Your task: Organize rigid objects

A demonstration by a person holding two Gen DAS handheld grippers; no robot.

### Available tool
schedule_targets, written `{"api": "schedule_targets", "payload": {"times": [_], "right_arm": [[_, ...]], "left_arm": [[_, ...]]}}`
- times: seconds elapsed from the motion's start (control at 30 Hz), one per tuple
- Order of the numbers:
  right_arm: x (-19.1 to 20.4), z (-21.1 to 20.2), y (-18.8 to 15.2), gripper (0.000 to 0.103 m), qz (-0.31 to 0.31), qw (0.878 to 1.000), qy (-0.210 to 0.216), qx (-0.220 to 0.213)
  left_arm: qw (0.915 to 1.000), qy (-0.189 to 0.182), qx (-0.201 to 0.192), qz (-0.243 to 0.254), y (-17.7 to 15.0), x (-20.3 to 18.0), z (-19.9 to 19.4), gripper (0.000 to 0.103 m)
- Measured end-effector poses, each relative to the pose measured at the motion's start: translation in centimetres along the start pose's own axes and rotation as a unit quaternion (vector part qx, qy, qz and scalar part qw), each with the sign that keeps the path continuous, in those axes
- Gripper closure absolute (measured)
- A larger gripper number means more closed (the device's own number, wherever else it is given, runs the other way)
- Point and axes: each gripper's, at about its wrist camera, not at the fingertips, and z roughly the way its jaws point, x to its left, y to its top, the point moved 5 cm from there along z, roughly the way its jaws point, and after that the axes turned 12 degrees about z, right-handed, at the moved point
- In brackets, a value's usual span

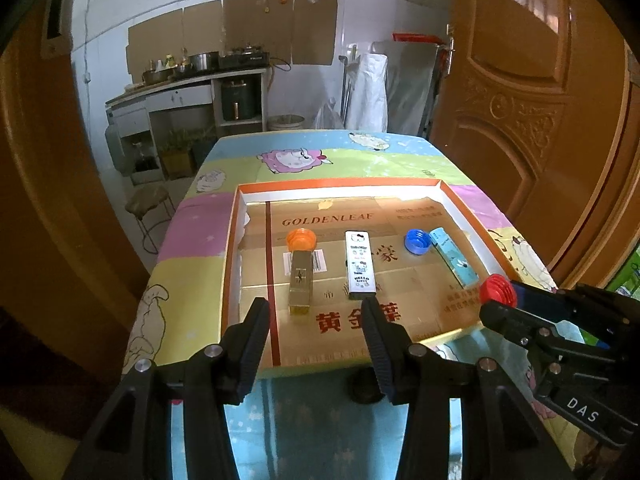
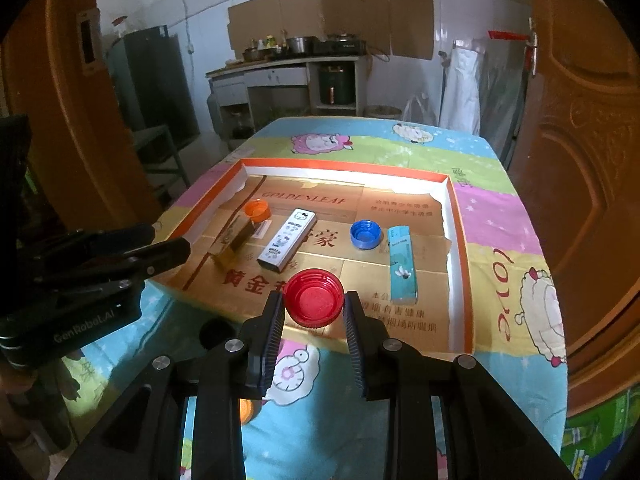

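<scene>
A shallow orange-rimmed cardboard tray [image 1: 236, 240] [image 2: 460, 232] lies on the table. In it are an orange cap [image 1: 301, 239] [image 2: 257, 209], a gold box [image 1: 301, 282] [image 2: 234, 242], a Hello Kitty box [image 1: 359, 266] [image 2: 287, 239], a blue cap [image 1: 417, 241] [image 2: 365, 234] and a teal box [image 1: 454, 256] [image 2: 403, 264]. My right gripper [image 2: 314, 310] is shut on a red cap [image 2: 315, 298] [image 1: 498, 290] held above the tray's near edge. My left gripper [image 1: 316, 312] is open and empty, above the near left part of the tray.
The table has a colourful cartoon-sheep cloth [image 1: 304, 158]. A dark round object [image 1: 364, 390] lies on the cloth just before the tray. An orange thing [image 2: 244, 410] shows under my right gripper. A wooden door [image 1: 532, 120] stands right; a stool [image 1: 150, 204] stands left.
</scene>
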Motion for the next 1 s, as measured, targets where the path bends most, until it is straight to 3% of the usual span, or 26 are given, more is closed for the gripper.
{"api": "schedule_targets", "payload": {"times": [0.63,1.0], "right_arm": [[1.7,-3.8,-3.3,0.072,-0.004,1.000,-0.003,-0.001],[3.7,-3.1,-9.2,0.072,0.030,0.998,0.019,0.059]], "left_arm": [[1.0000,-0.004,-0.009,0.000,-2.4,-0.6,-3.6,0.056],[0.9998,-0.010,-0.007,-0.013,-5.1,0.0,-5.0,0.056]]}}
